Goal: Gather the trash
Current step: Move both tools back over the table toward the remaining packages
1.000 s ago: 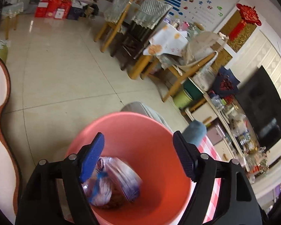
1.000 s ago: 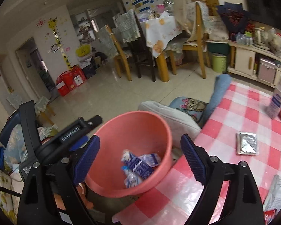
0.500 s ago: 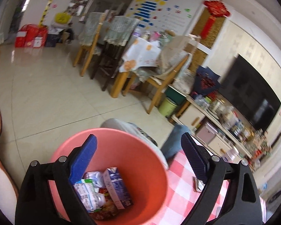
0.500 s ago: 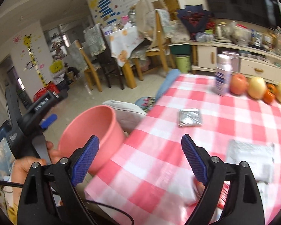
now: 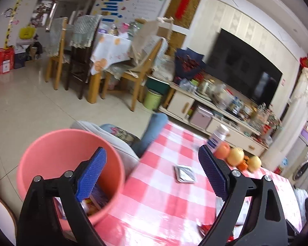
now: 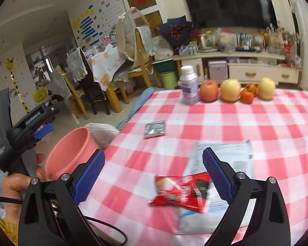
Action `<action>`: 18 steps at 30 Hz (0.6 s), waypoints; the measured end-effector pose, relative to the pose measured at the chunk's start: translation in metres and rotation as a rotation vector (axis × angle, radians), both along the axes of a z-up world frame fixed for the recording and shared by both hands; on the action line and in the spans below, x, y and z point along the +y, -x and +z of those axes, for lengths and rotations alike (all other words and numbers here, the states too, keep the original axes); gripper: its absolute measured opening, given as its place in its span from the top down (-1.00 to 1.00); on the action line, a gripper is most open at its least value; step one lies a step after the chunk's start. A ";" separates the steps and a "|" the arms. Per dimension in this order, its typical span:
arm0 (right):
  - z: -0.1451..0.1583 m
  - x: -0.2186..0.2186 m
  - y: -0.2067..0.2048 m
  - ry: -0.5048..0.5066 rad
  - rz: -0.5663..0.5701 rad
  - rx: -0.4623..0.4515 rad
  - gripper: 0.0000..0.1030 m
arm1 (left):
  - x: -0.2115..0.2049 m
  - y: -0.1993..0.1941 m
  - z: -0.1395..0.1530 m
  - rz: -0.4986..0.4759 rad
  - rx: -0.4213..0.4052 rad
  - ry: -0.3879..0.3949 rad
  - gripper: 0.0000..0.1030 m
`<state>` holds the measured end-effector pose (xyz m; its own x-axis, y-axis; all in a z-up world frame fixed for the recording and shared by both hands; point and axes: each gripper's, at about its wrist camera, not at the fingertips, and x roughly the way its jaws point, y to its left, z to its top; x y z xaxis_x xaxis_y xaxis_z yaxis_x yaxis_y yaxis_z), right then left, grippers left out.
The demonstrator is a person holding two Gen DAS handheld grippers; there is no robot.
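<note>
Table, red-and-white checked cloth. Pink bin, set off the table's left edge, wrappers seen inside. White mailer bag and red snack wrapper, lying together on the cloth. Silver foil packet, further back. Right gripper: jaws opening wide above the red wrapper, nothing gripped. Left gripper: jaws spread wide, nothing held.

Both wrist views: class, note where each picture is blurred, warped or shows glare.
Left wrist view: the pink bucket rim and the bottle smear with motion; the floor shows glare; walls bow from the fisheye. Right wrist view: the red wrapper and grey mailer are streaked, while the fruit row stays sharper.
</note>
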<state>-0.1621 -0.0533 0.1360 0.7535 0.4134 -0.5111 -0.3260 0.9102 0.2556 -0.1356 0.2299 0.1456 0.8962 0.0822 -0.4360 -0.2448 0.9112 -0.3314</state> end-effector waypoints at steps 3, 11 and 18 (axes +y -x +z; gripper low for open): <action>0.000 -0.017 0.005 0.042 -0.026 -0.043 -0.84 | -0.025 0.000 0.001 -0.048 0.022 -0.040 -0.78; -0.006 -0.066 0.003 -0.009 -0.061 -0.038 -0.85 | -0.081 0.006 0.005 -0.151 0.044 -0.198 -0.78; -0.011 -0.095 0.006 -0.021 -0.068 -0.019 -0.85 | -0.112 0.016 0.001 -0.201 0.083 -0.265 -0.78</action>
<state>-0.1677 -0.1483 0.1251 0.7896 0.3719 -0.4881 -0.2689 0.9247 0.2696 -0.1512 0.1180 0.1462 0.8682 0.0277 -0.4954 -0.0677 0.9957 -0.0631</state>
